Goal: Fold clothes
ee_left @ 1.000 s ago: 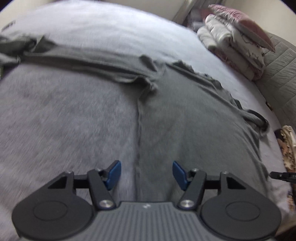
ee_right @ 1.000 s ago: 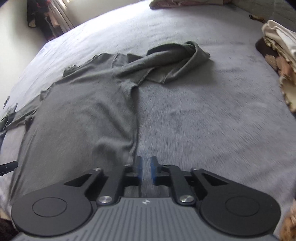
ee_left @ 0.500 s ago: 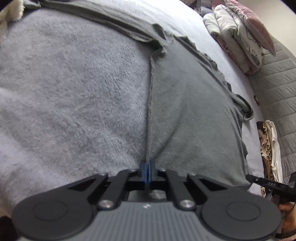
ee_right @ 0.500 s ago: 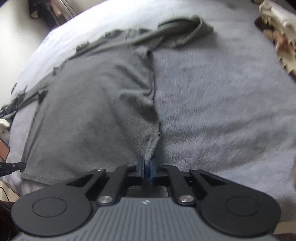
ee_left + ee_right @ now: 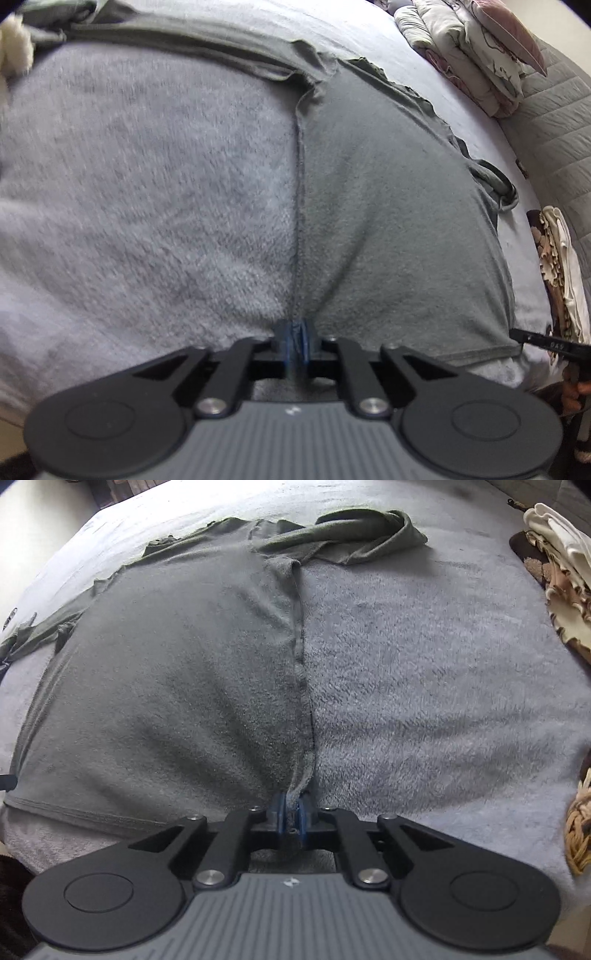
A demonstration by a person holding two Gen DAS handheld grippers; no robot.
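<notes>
Shirt: grey long-sleeved shirt (image 5: 399, 206) spread flat on the bed, hem toward the cameras, neckline toward the far side.
Shirt, right wrist view: same shirt (image 5: 166, 686) with one sleeve (image 5: 354, 535) doubled over near the shoulder.
Side seams: one long edge running straight up from each gripper.
Left gripper: left gripper (image 5: 294, 341), blue pads nearly together, pinching the hem corner on its side; jaws just eased apart a little, cloth between them.
Right gripper: right gripper (image 5: 291, 818), blue pads close, pinching a bunched hem corner on the other side; jaws likewise just loosened slightly, cloth between them.
Bed: pale grey fleecy blanket (image 5: 147, 206) under the shirt, bare beside it (image 5: 443, 686).
Far corner: folded quilt stack (image 5: 469, 59) with a pink pillow on top, well apart from the shirt.
Bed edge: cream and brown patterned cloth (image 5: 557, 572) near the right side.
</notes>
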